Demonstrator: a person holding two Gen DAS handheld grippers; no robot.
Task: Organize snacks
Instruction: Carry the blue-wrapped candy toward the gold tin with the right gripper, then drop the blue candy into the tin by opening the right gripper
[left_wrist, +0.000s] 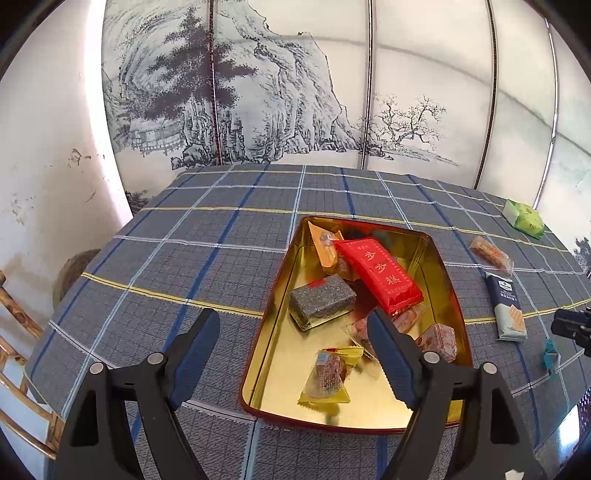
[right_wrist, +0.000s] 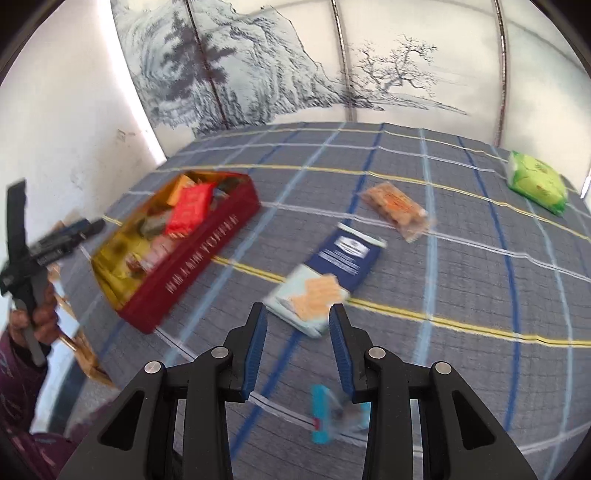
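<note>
A red tin with a gold inside (left_wrist: 369, 413) (right_wrist: 192, 254) sits on the plaid tablecloth and holds several wrapped snacks, among them a red packet (left_wrist: 380, 275) and a grey block (left_wrist: 319, 304). My left gripper (left_wrist: 291, 325) is open and empty, hovering over the tin's near left rim. My right gripper (right_wrist: 297, 314) is open and empty above the cloth, just short of a navy and pale blue packet (right_wrist: 325, 280) (left_wrist: 506, 306). A small teal packet (right_wrist: 332, 413) lies under the right finger. An orange snack (right_wrist: 397, 208) and a green packet (right_wrist: 537, 181) lie farther off.
A painted folding screen (left_wrist: 295, 92) stands behind the table. A white wall is on the left. A bamboo chair (left_wrist: 18, 332) stands at the table's left edge. The person's hand holds the left gripper (right_wrist: 40, 254) in the right wrist view.
</note>
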